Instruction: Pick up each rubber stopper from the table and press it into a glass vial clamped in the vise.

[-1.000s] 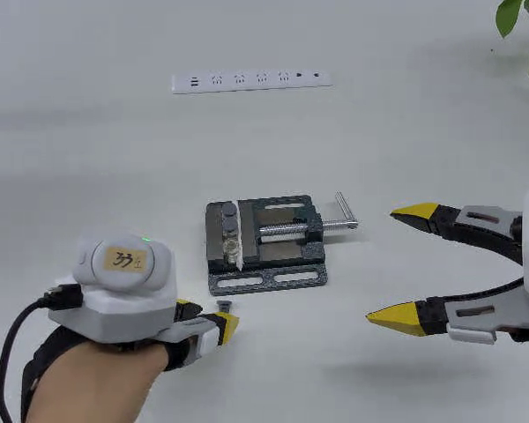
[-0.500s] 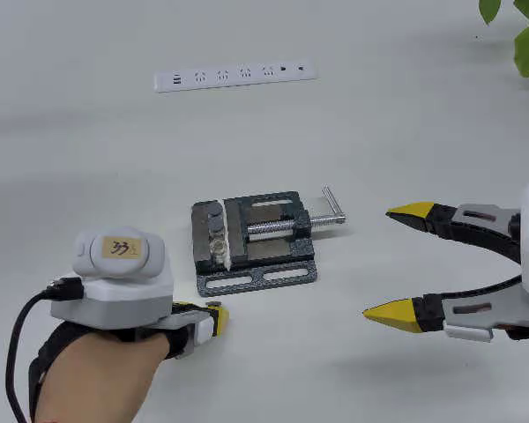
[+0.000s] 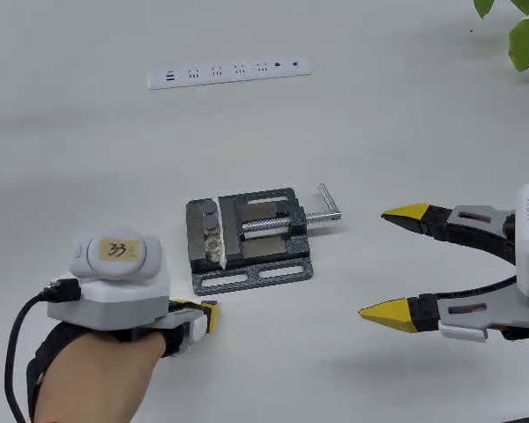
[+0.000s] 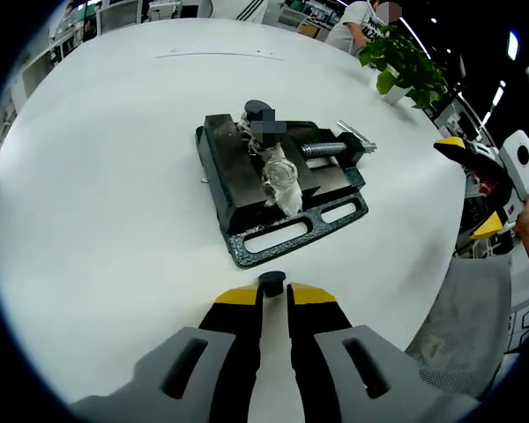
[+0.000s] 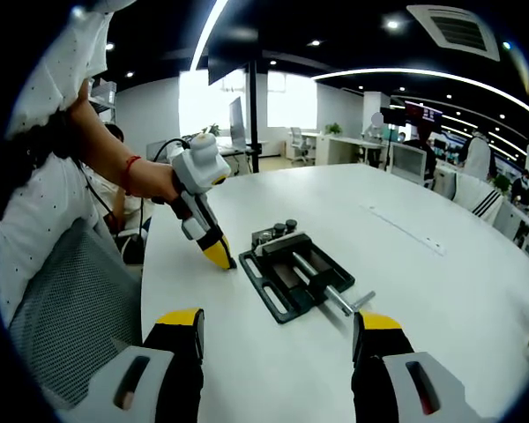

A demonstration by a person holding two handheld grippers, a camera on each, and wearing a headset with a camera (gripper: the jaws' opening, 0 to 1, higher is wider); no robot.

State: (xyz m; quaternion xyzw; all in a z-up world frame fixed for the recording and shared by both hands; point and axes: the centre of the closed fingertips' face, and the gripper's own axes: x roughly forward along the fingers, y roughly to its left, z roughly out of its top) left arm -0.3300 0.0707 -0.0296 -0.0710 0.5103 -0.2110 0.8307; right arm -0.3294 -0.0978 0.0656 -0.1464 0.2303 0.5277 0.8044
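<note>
White tabletop (image 3: 379,132) carries a dark vise (image 3: 247,275) at its middle, with a power strip (image 3: 229,72) at the far side and a plant (image 3: 525,35) at the far right corner. Glass vials (image 4: 282,176) stand clamped in the vise, one capped dark. The left gripper (image 4: 273,295) rests low just in front of the vise, its fingers nearly together and pinching a dark stopper (image 4: 271,282) at their yellow tips. The right gripper (image 3: 395,263) hangs well to the right of the vise, fingers spread wide and empty.
</note>
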